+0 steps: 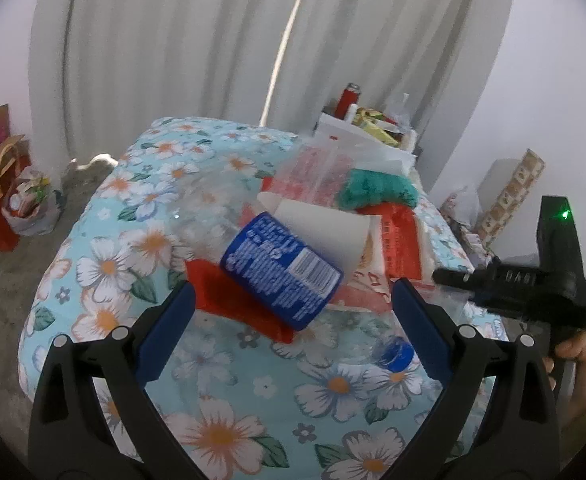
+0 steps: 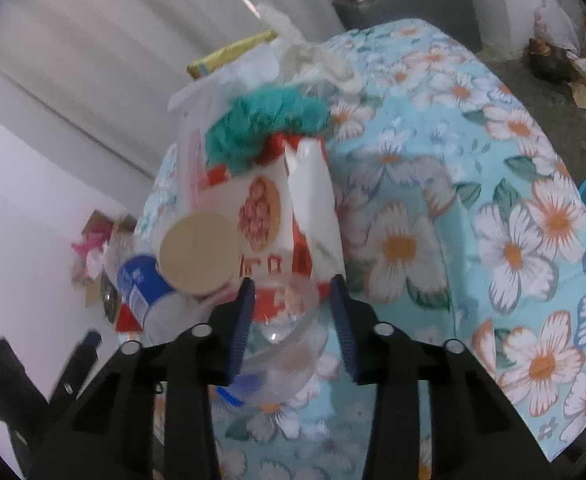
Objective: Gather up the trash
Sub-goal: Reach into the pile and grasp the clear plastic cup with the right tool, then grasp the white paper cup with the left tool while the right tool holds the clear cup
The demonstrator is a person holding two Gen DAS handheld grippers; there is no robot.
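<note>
Trash pickup's barely started: right tongs (image 2: 292, 322) half-closed around a clear plastic bottle (image 2: 289, 344), contact unclear, left tongs (image 1: 293, 320) wide open and empty, heap (image 1: 325, 216) at their 12 o'clock untouched on the floral worktop (image 1: 253, 408).

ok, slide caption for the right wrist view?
Right claw straddling a clear plastic bottle beside the trash pile on the floral bedspread.

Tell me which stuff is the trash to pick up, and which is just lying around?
Trash: clear bottle; blue-labelled bottle; paper cup; red carton; teal wad.
Just there: flowered cloth; gift bags; red can; curtain.
</note>
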